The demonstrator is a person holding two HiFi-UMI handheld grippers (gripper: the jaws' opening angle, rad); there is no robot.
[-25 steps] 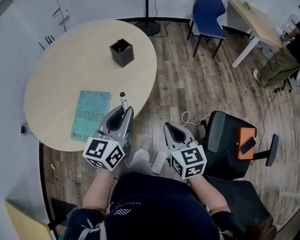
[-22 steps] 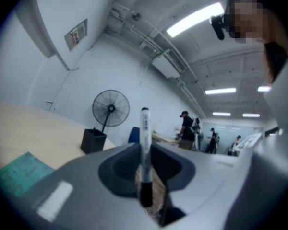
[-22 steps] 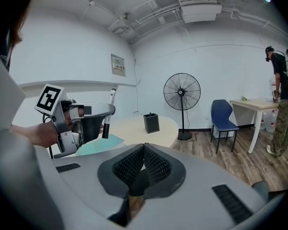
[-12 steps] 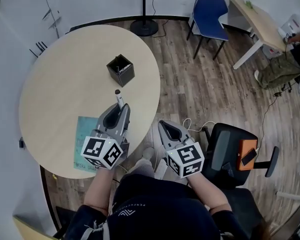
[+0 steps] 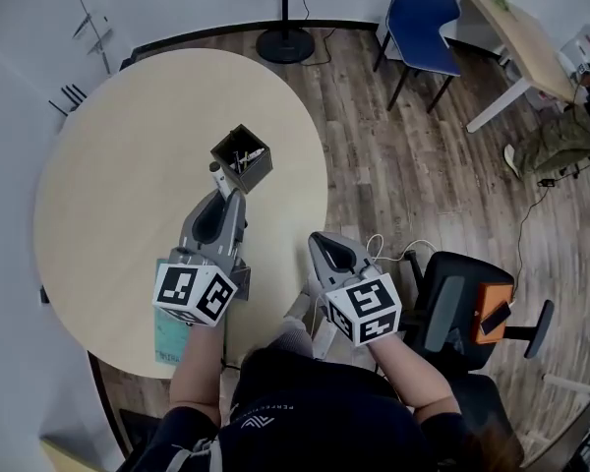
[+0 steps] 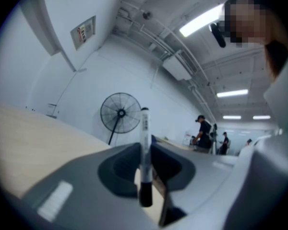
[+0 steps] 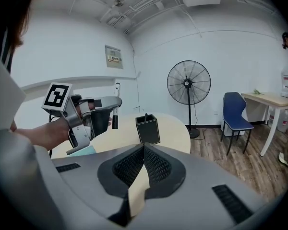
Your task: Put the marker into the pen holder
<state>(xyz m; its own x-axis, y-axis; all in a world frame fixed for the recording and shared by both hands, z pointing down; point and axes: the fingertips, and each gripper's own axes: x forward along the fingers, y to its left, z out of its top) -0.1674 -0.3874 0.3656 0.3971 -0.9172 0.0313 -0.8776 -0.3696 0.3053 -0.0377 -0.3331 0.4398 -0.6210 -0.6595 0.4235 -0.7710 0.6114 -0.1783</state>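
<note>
— What sits between the fingers (image 6: 116,167) of the left gripper (image 6: 145,153)?
— We grip the marker (image 6: 144,128) there. The fingers are closed on its barrel, and it stands upright with its dark end down.
— And the right gripper (image 7: 144,147)?
— Its fingers are pressed together with nothing between them. We hold it off the tabletop (image 5: 118,165), over the wooden floor (image 5: 393,165).
— Where is our marker relative to the pen holder (image 5: 242,155)?
— Just beside its near corner, raised above the tabletop and not inside. The holder is a black square box near the tabletop's right edge, with something thin sticking out of it.
— What lies further out?
— A teal booklet (image 5: 167,340) at the near edge, partly under our left gripper, and a fan (image 7: 188,83) beyond the tabletop.
</note>
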